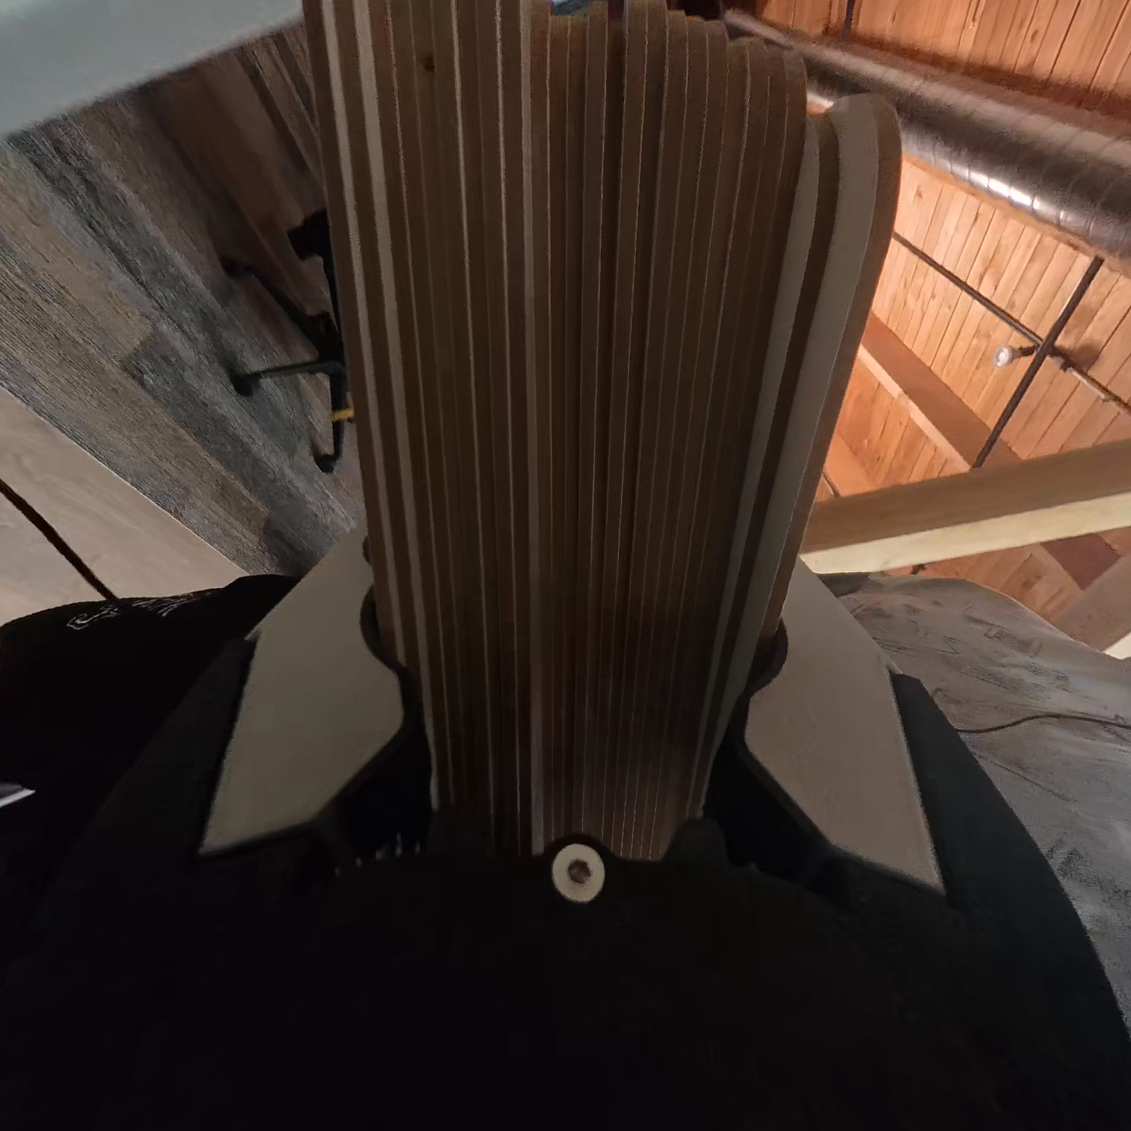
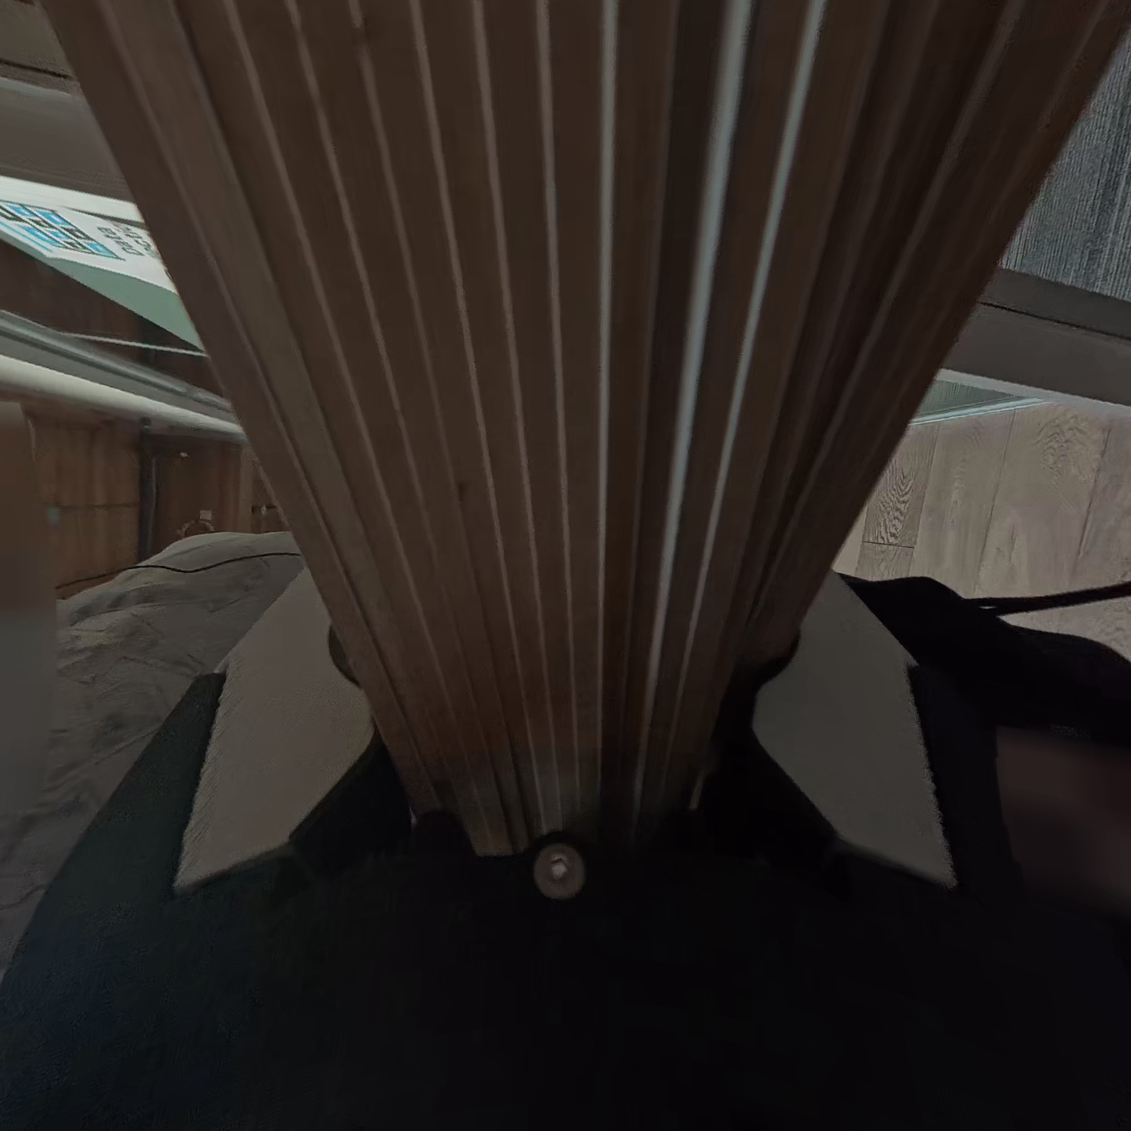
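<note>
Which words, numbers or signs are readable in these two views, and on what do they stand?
White marks on the black fabric: too blurred to read.
Dark characters beside blue squares on the white sheet: blurred, unreadable.
stack of slats: no writing visible.

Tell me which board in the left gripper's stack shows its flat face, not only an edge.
The outermost board at the right end: its pale, round-topped face is turned towards the camera, while the others show only thin edges.
</note>
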Available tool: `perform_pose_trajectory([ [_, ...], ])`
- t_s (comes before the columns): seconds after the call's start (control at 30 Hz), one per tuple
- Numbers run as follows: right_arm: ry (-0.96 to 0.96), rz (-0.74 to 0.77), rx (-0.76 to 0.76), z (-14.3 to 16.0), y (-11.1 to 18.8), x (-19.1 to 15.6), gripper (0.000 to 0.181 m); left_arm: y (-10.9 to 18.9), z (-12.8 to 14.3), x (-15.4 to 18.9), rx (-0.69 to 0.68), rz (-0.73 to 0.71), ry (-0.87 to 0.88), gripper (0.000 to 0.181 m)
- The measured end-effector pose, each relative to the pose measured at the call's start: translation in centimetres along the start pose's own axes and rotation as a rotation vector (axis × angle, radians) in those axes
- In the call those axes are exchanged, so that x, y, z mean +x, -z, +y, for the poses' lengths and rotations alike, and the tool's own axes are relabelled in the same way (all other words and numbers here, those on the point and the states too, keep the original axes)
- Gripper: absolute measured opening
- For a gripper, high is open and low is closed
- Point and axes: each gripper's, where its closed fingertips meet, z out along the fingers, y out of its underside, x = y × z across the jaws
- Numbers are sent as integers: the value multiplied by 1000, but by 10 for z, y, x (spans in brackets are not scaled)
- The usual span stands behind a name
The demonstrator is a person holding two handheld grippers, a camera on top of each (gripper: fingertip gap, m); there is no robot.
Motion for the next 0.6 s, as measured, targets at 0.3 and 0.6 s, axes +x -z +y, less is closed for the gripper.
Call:
perform_pose_trajectory([
  [0.3, 33, -84, -347, -285, -96, 53, 133, 71, -227, -70, 354, -102, 20, 116],
  [0.6, 24, -109, -651, -529, -252, 69, 134, 192, -426, -117, 683, -149, 78, 116],
])
